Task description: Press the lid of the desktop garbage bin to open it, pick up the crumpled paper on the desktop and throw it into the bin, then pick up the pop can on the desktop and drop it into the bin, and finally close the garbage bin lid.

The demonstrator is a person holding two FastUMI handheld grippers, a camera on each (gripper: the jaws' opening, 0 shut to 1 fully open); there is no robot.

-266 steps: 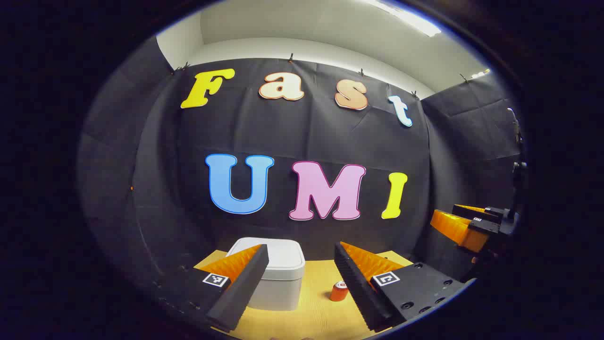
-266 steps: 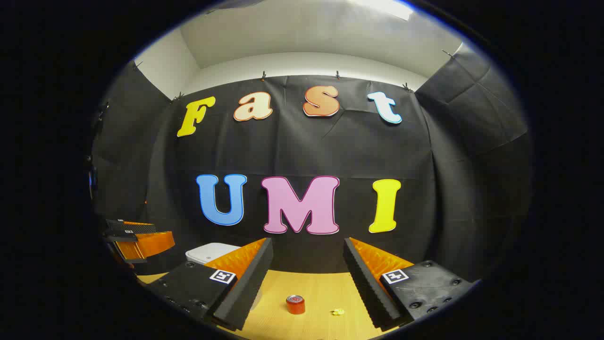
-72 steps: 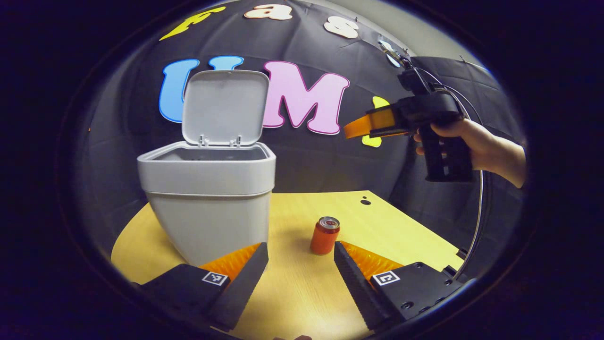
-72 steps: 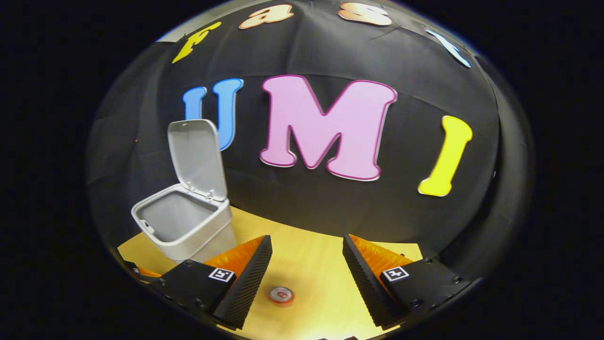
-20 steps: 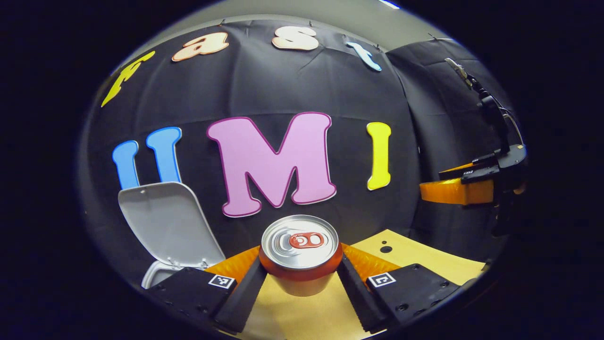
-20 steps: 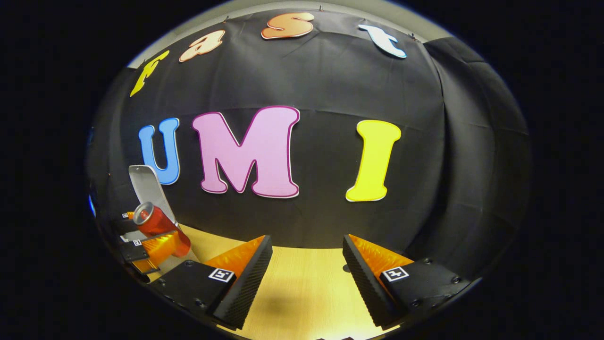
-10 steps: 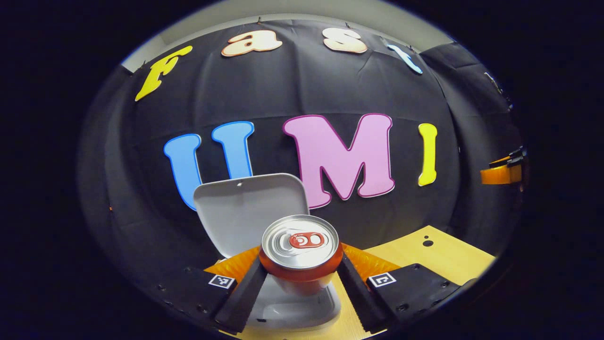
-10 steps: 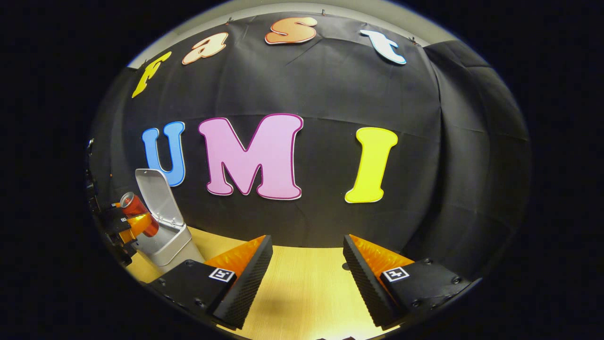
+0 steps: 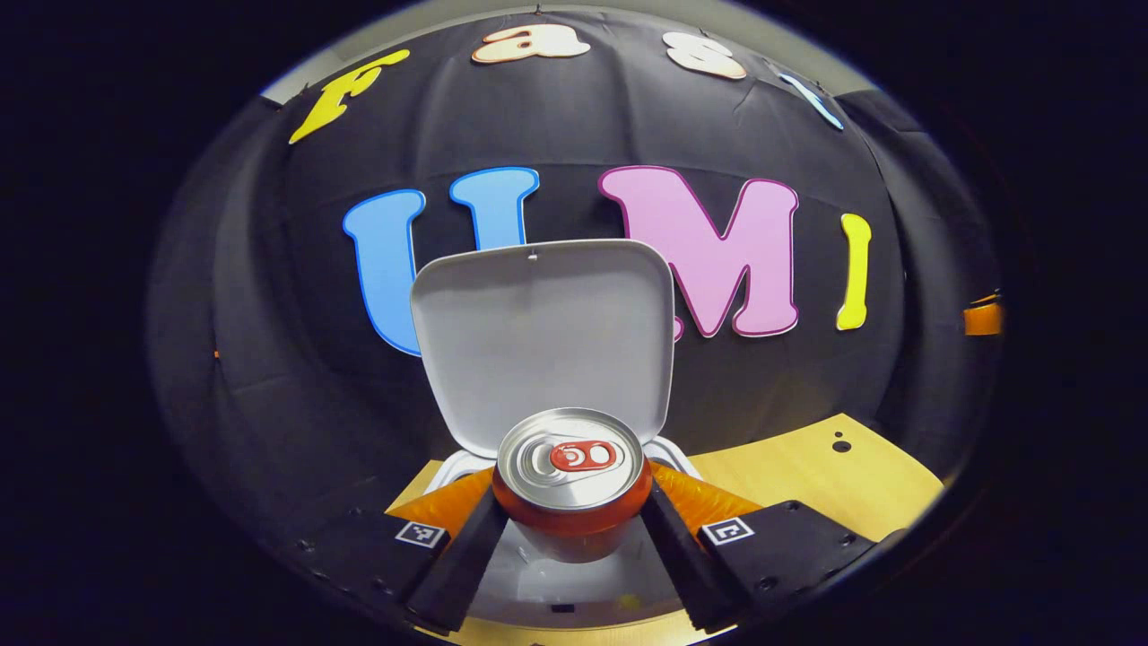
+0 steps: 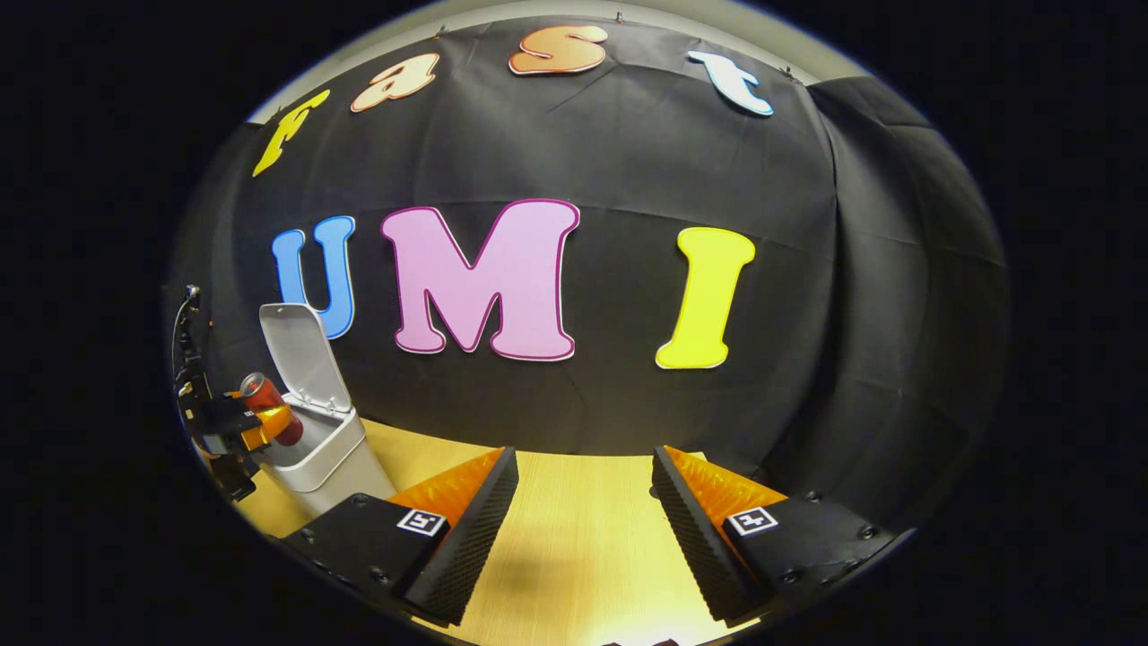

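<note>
My left gripper (image 9: pixel 571 529) is shut on the red pop can (image 9: pixel 571 475), upright with its silver top toward the camera. Right below the can lies the open mouth of the white garbage bin (image 9: pixel 538 583), and its lid (image 9: pixel 543 341) stands up behind. In the right gripper view the bin (image 10: pixel 327 453) stands at the far left with its lid (image 10: pixel 300 354) raised, and the left gripper (image 10: pixel 247 422) holds the can (image 10: pixel 269 404) over its opening. My right gripper (image 10: pixel 583 520) stands open above the wooden table (image 10: pixel 574 547), nothing between its fingers.
The black cloth wall runs close behind the bin and the table. A small dark hole (image 9: pixel 840 445) marks the tabletop at the right. An edge of the other gripper (image 9: pixel 982 317) peeks in at the far right of the left gripper view.
My left gripper has carried the can left and forward, from beside the bin to over its open mouth. The right gripper has hardly moved and stays open.
</note>
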